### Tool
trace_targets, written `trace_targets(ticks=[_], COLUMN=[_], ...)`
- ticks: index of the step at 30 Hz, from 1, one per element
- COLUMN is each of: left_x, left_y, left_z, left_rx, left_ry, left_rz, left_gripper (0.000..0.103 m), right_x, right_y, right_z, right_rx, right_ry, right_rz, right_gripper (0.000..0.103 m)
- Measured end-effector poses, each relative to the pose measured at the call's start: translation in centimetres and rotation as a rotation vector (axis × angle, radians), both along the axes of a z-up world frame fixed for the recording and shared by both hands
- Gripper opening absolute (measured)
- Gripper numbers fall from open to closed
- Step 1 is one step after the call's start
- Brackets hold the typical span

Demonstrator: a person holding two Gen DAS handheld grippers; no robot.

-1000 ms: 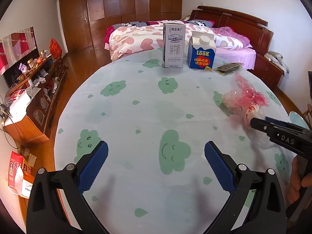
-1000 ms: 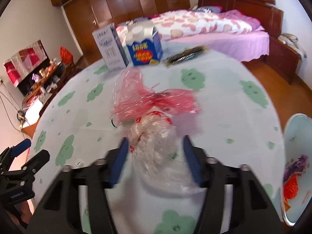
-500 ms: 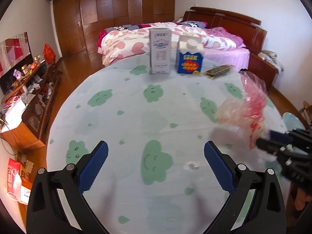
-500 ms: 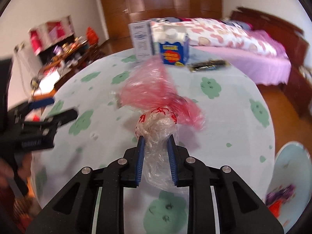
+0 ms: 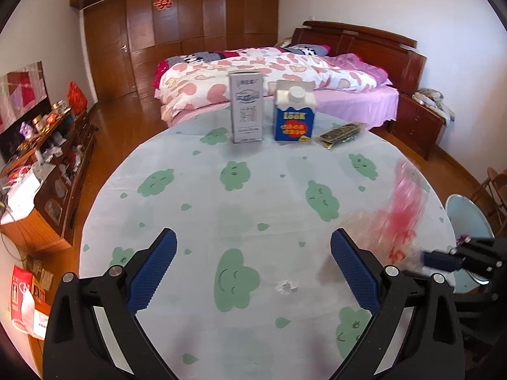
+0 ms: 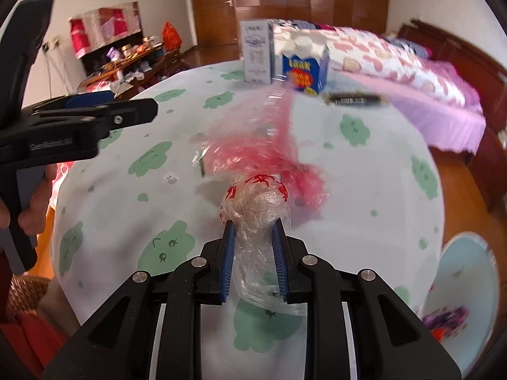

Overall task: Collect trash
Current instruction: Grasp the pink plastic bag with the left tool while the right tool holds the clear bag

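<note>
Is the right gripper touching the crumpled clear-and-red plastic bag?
Touching. The right wrist view shows the right gripper with both blue pads pressed against the crumpled clear-and-red plastic bag.

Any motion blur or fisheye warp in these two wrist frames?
Left wrist: plastic bag smeared, cartons sharp, table rim bowed by the fisheye. Right wrist: the bag's red tail and the blue carton blurred; right hand-held gripper crisp.

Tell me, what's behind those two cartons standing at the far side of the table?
Behind the grey carton and the blue carton stands a bed with a heart-patterned quilt and a wooden headboard. The cartons hide part of its near edge.
</note>
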State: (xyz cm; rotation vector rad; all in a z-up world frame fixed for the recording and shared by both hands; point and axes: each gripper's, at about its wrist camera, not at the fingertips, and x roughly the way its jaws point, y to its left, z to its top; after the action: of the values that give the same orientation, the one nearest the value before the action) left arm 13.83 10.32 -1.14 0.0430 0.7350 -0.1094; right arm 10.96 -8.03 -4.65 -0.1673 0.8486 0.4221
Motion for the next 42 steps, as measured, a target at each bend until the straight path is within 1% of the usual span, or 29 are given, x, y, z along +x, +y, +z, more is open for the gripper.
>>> trace_targets(ticks=[1, 2, 3, 4, 6, 10, 13, 16, 18, 19, 21, 25, 27, 28, 29, 33, 34, 37, 40, 41, 42], left_x=[0.0, -0.1, -0.2, -0.3, -0.6, -0.9, -0.7, -0.6, -0.6, -0.6, -0.6, -0.4, -0.5, -0.5, -0.6, -0.6, -0.6, -0.5, 0.0, 0.4, 0.7], left_y=[0.4, 0.8, 1.2, 1.7, 2.5, 4.2, 4.4, 3.9, 3.2, 2.9, 2.1, 0.8, 0.2, -0.1, -0.4, -1.2, -1.3, -2.0, -3.3, -4.0, -4.5], left_z=[0.1, 0.2, 0.3, 0.4, 0.7, 1.1, 1.0, 0.9, 0.8, 0.8, 0.7, 0.4, 0.2, 0.0, -0.1, -0.6, -0.7, -1.2, -1.5, -1.8, -2.1], left_rx=[-0.002, -0.002, -0.001, 0.001, 0.010, 0.020, 0.015, 0.009, 0.010, 0.010, 0.014, 0.020, 0.020, 0.021, 0.023, 0.028, 0.023, -0.005, -0.031, -0.029, -0.027], left_ry=[0.000, -0.001, -0.004, -0.009, -0.020, -0.034, -0.029, -0.023, -0.022, -0.022, -0.022, -0.018, -0.014, -0.013, -0.011, -0.005, -0.005, 0.010, 0.018, 0.018, 0.022], left_rz=[0.012, 0.022, 0.033, 0.044, 0.060, 0.096, 0.106, 0.094, 0.080, 0.073, 0.051, 0.023, 0.011, 0.003, -0.003, -0.024, -0.037, -0.084, -0.134, -0.149, -0.160], left_gripper=[0.095, 0.095, 0.095, 0.095, 0.095, 0.095, 0.095, 0.095, 0.095, 0.095, 0.095, 0.095, 0.095, 0.095, 0.095, 0.095, 0.095, 0.095, 0.095, 0.092, 0.086], right_x=[0.4, 0.9, 1.7, 2.4, 3.1, 3.3, 3.4, 4.6, 5.0, 5.3, 5.4, 5.1, 5.0, 4.8, 4.7, 4.0, 3.3, 2.7, 1.7, 0.8, 0.2], right_y=[0.3, 0.3, 0.0, -0.2, -0.2, 1.0, 1.0, 0.3, 0.0, -0.8, -1.8, -4.2, -5.8, -6.0, -6.6, -7.7, -8.0, -9.2, -10.7, -11.0, -11.6], right_z=[0.5, 1.0, 1.7, 1.9, 2.2, 3.0, 4.4, 6.7, 7.4, 8.3, 8.9, 9.4, 8.5, 8.6, 7.8, 5.7, 4.7, 3.7, 2.5, 2.4, 2.0], right_rx=[0.005, 0.058, 0.152, 0.208, 0.251, 0.260, 0.285, 0.363, 0.371, 0.376, 0.383, 0.357, 0.307, 0.295, 0.253, 0.162, 0.112, 0.075, 0.071, 0.068, 0.067], right_ry=[-0.004, 0.010, 0.041, 0.062, 0.066, 0.036, -0.007, -0.056, -0.077, -0.099, -0.112, -0.127, -0.111, -0.111, -0.106, -0.071, -0.064, -0.060, -0.063, -0.070, -0.076], right_rz=[0.015, 0.029, 0.031, 0.022, 0.011, 0.017, 0.006, -0.025, -0.043, -0.078, -0.108, -0.187, -0.259, -0.270, -0.302, -0.369, -0.392, -0.422, -0.446, -0.455, -0.462], right_gripper=[0.024, 0.024, 0.024, 0.024, 0.024, 0.024, 0.024, 0.024, 0.024, 0.024, 0.024, 0.024, 0.024, 0.024, 0.024, 0.024, 0.024, 0.024, 0.024, 0.024, 0.024])
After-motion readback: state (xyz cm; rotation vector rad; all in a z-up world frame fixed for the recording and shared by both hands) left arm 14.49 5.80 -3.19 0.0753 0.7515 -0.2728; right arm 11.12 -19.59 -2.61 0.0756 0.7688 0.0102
